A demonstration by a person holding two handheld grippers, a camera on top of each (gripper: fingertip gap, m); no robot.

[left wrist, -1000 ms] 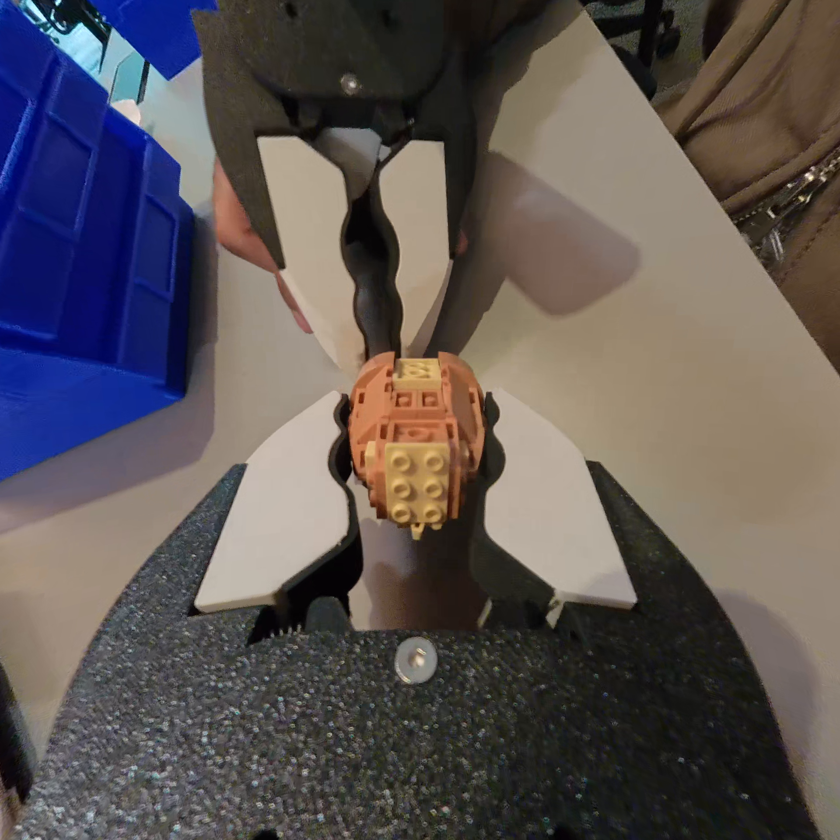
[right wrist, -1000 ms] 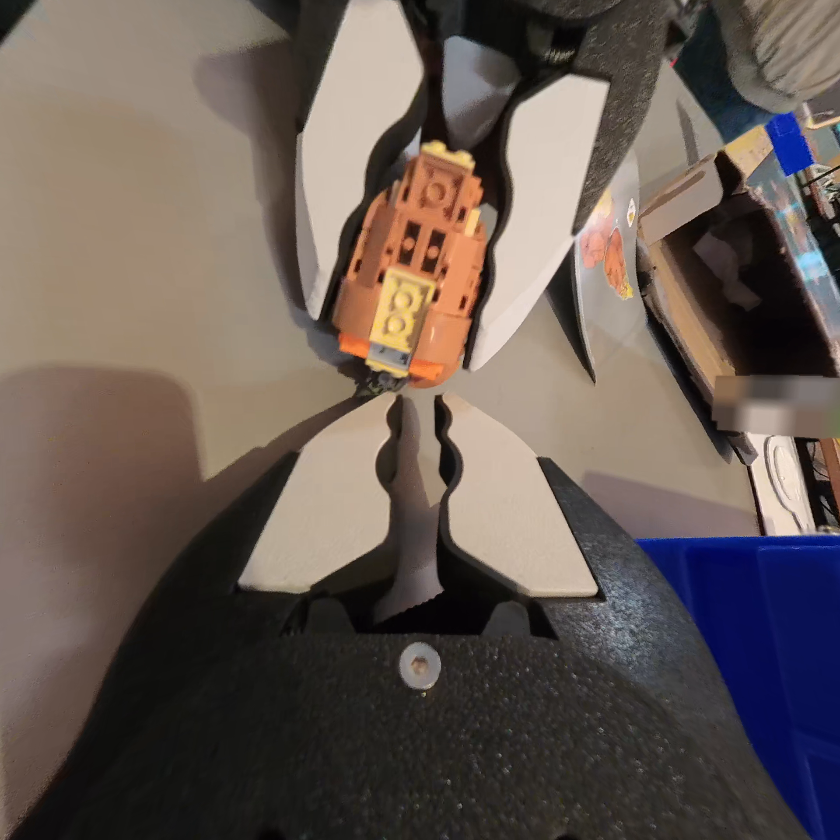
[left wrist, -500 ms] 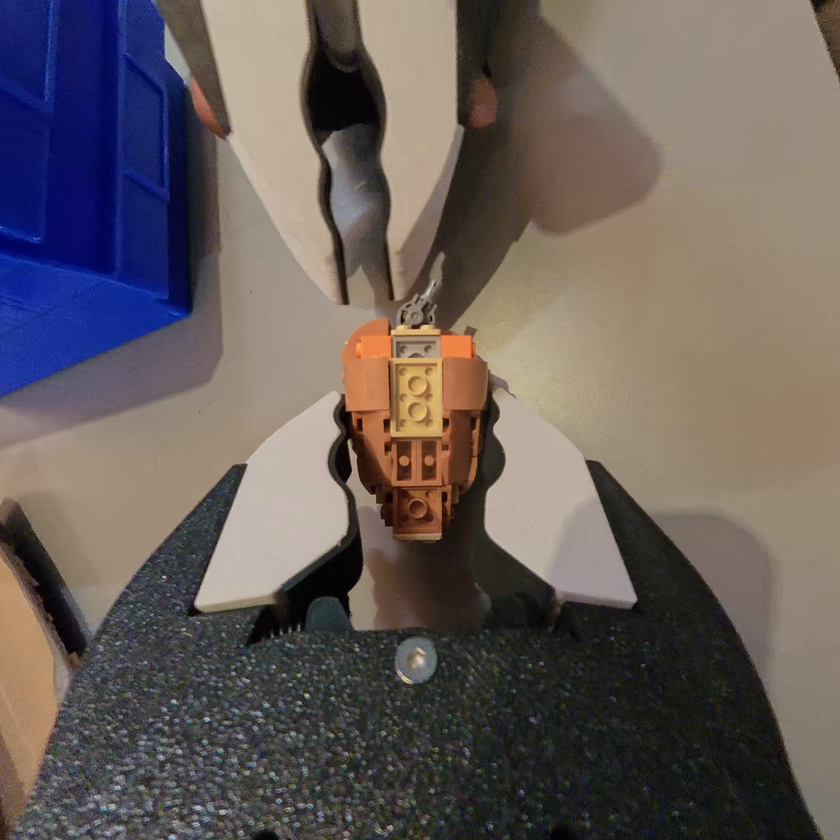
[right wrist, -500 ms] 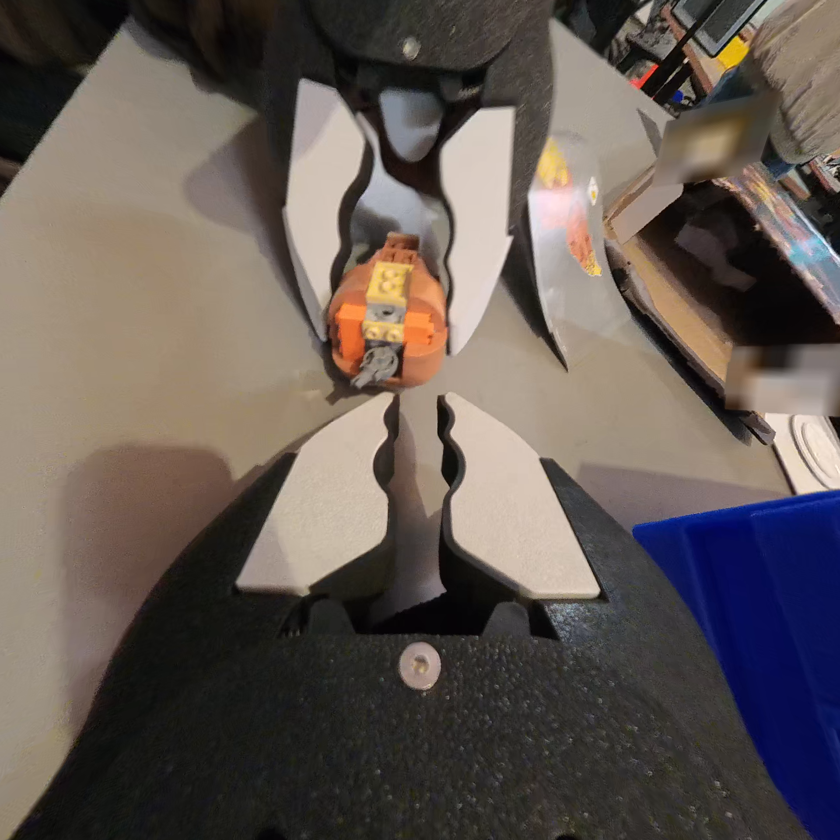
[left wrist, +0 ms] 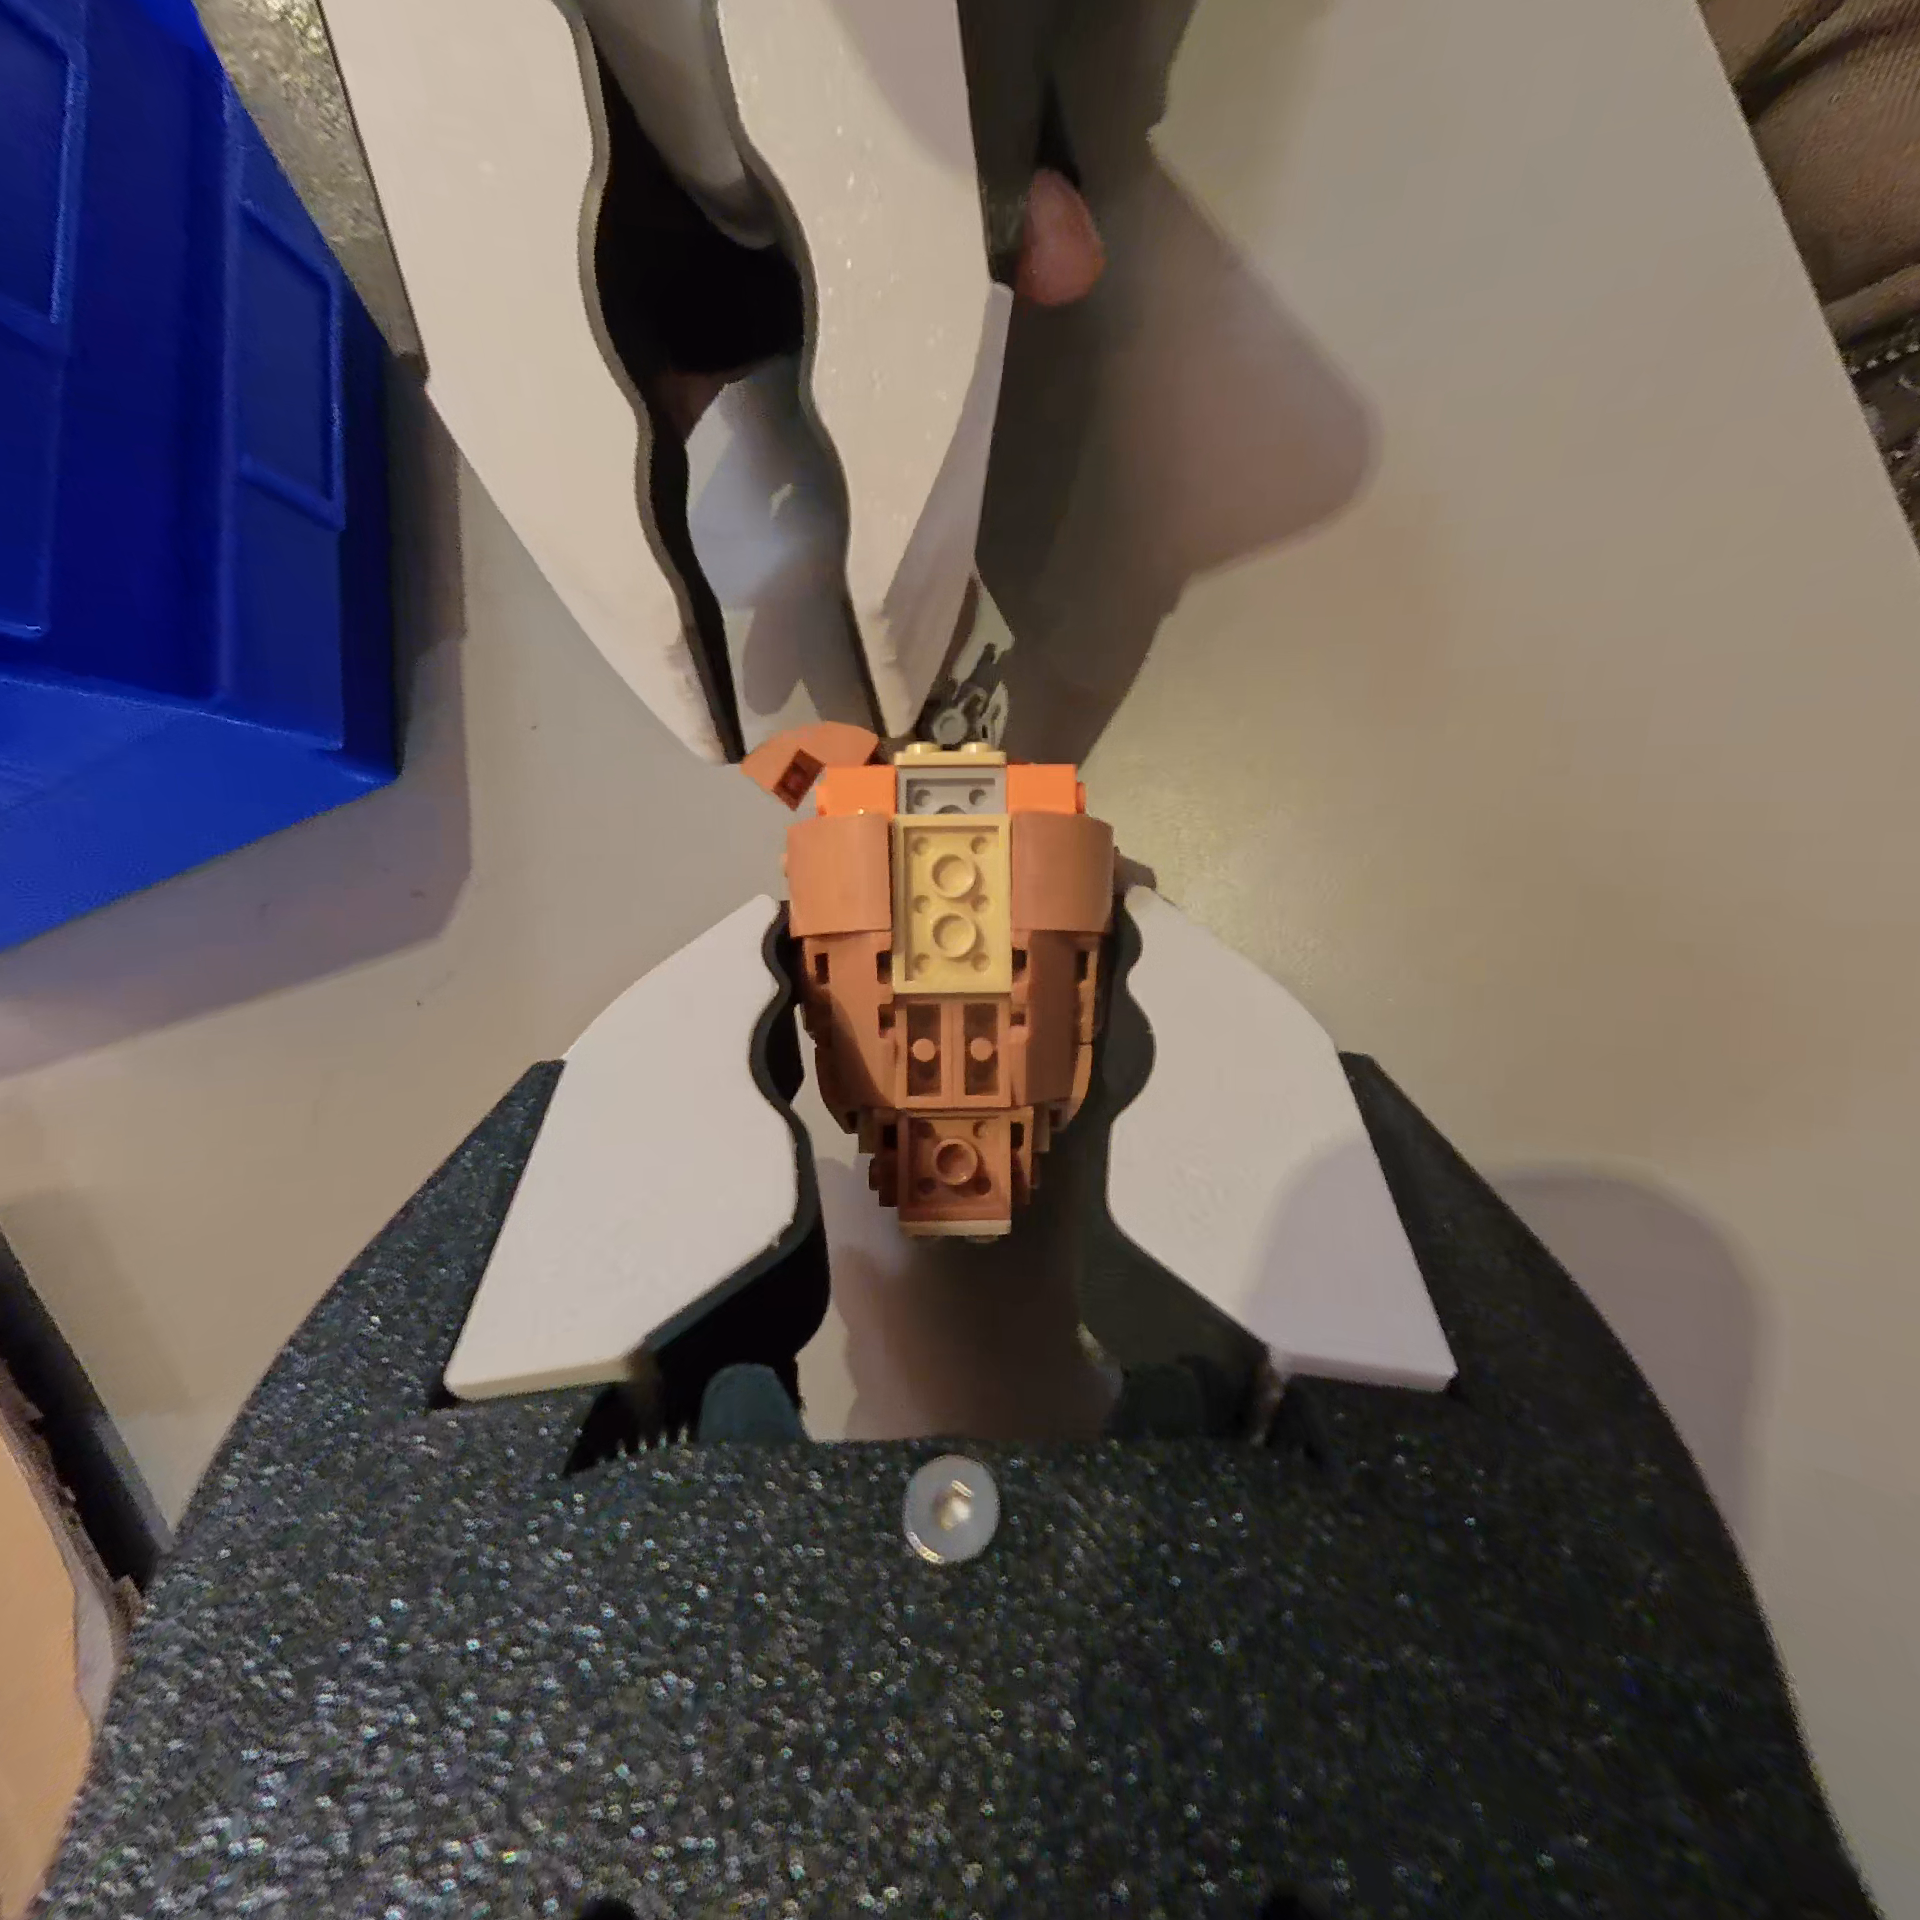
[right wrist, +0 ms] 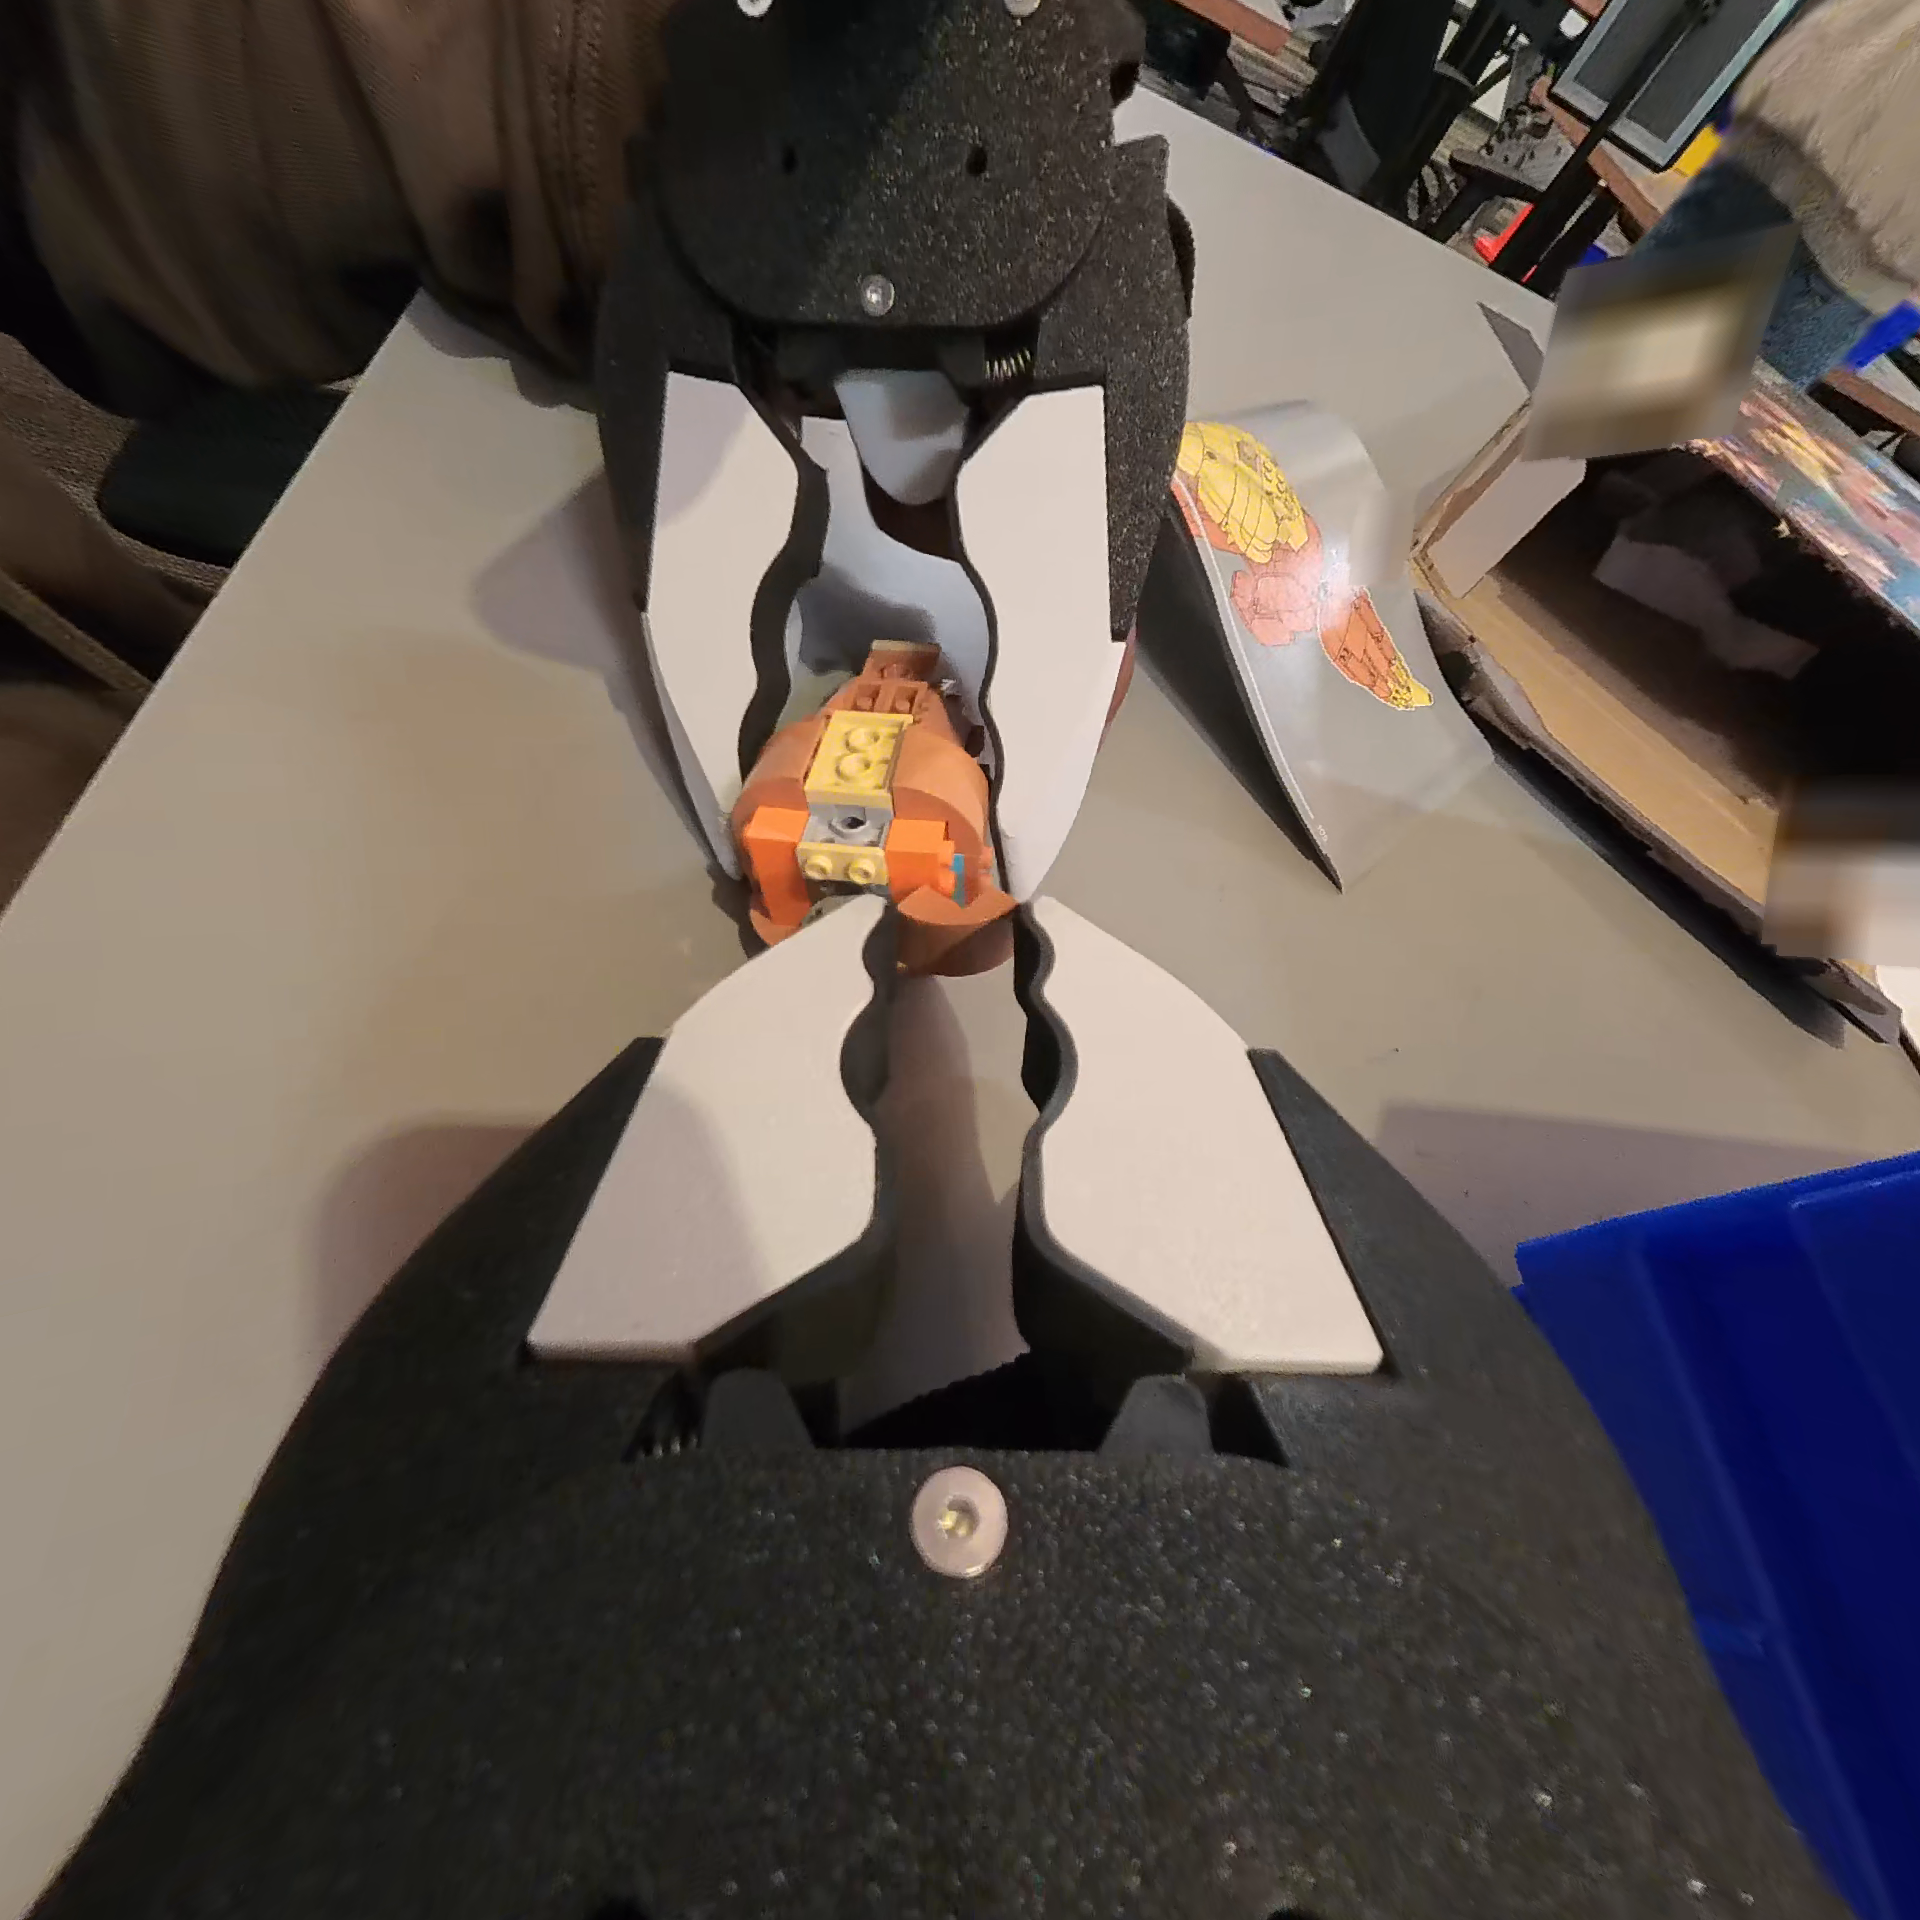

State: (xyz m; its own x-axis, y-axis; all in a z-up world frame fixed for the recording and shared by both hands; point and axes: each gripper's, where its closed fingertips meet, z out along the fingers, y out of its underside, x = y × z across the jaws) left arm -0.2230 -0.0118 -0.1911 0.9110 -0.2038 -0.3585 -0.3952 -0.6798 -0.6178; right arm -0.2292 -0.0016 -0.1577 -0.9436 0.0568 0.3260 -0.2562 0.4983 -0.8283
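My left gripper [left wrist: 951, 909] is shut on a brown, orange and tan brick model [left wrist: 951, 987] and holds it low over the grey table [left wrist: 1455, 831]. The model's studded tan strip faces up. My right gripper [right wrist: 956, 920] faces the left gripper [right wrist: 878, 878] tip to tip. Its tips are closed on a small brown curved brick [right wrist: 951, 940] at the model's [right wrist: 852, 769] orange end. In the left wrist view this brick [left wrist: 805, 764] sits tilted beside the model, between the right gripper's tips [left wrist: 805, 732]. A small grey part [left wrist: 961, 717] sticks out of the same end.
A blue bin [left wrist: 156, 520] stands close on one side and also shows in the right wrist view [right wrist: 1745, 1455]. A picture booklet [right wrist: 1320, 644] and an open cardboard box [right wrist: 1621, 707] lie beyond the grippers. A person's brown jacket [right wrist: 260, 208] is at the table's edge. My two grippers' fingertips are within a few centimetres of each other.
The left gripper turned the model so another face points up. The right gripper drew back, then came in to the model's end. A small brown curved brick now sits between its tips.
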